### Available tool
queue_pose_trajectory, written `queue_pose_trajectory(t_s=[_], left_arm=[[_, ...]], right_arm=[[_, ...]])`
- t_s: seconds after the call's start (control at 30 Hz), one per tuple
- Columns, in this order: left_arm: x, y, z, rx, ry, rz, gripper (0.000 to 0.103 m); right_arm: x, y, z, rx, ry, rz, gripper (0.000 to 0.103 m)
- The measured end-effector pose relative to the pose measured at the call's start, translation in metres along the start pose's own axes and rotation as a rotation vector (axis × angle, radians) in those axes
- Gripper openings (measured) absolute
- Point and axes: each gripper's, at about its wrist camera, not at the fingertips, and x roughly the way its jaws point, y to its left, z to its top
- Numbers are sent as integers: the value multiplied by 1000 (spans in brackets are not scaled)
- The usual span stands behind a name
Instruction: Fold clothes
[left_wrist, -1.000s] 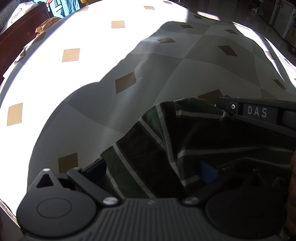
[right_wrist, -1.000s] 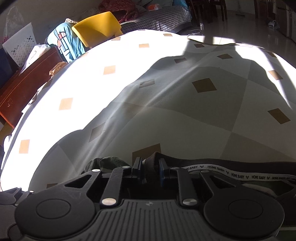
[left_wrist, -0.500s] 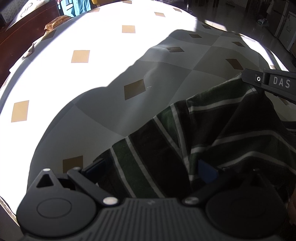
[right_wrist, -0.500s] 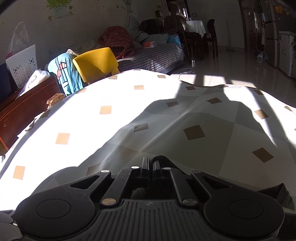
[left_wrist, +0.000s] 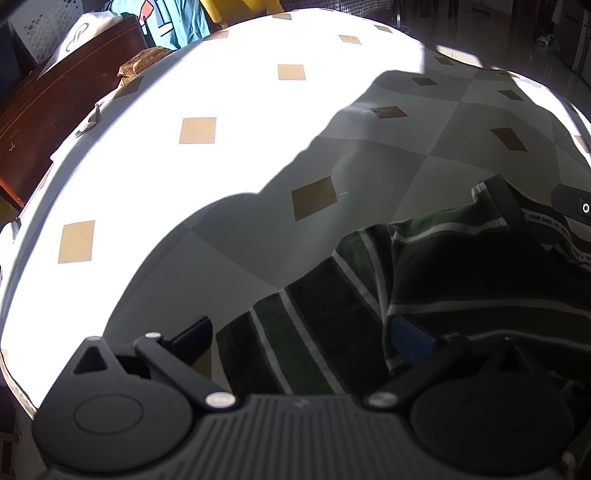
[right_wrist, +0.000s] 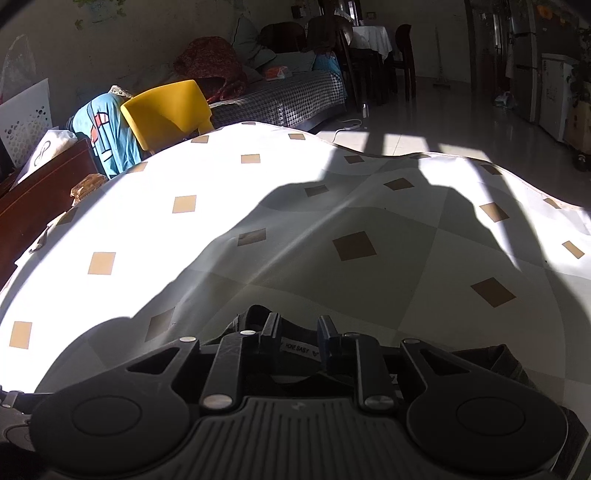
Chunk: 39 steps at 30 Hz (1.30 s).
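Note:
A dark green shirt with white stripes (left_wrist: 332, 295) lies on the tablecloth at the near right of the left wrist view. My left gripper (left_wrist: 303, 334) hangs over it with its fingers wide apart, open, the cloth running under and between them. The shirt's black neck band with a white lettered tape (right_wrist: 295, 349) sits between the fingers of my right gripper (right_wrist: 299, 330). Its jaws are opening and the pads stand clear of the band. A black part of the right gripper (left_wrist: 572, 203) shows at the right edge, by the collar (left_wrist: 506, 206).
The table wears a white and grey cloth with tan diamonds (right_wrist: 354, 245), half in bright sun. Past its far left edge stand a yellow chair (right_wrist: 166, 110), a blue garment (right_wrist: 103, 129) and dark wooden furniture (right_wrist: 37, 195). A sofa (right_wrist: 288, 96) lies beyond.
My right gripper rose and tipped upward; its jaws, shut on the neck band half a second ago, now stand apart. The shirt's collar side moved right and the cloth spread flatter. The left gripper stayed wide.

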Motion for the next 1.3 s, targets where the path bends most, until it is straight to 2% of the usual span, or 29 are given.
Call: queue_pose_trajectory(t_s=[0.1,0.4,0.57,0.8,0.93,1.1,1.3], left_arm=[[-6,-3,-1,0,-6,-27,103],[-15,-18,-11,26,9,-87,103],[-17,-28,-16,42,18,-96,103],[-14,-38,-25,69,29,-68,103],[-8,-39,-26,74,39,-53,103],[-6,-40,-24,99,-3,-22,103],[1,-32,-14,75,-17,-32,103]], right_arm=[[-11,-8,-6,20,33,1,27],[-42,-31,-33,18,125,-56,32],[-53,-44,-52,26,190,-104,34],[-57,-58,-73,20,262,-176,35],[-55,-66,-80,5,260,-220,35],[-48,-69,-75,13,236,-264,35],[-38,-69,-66,-2,201,-360,35]])
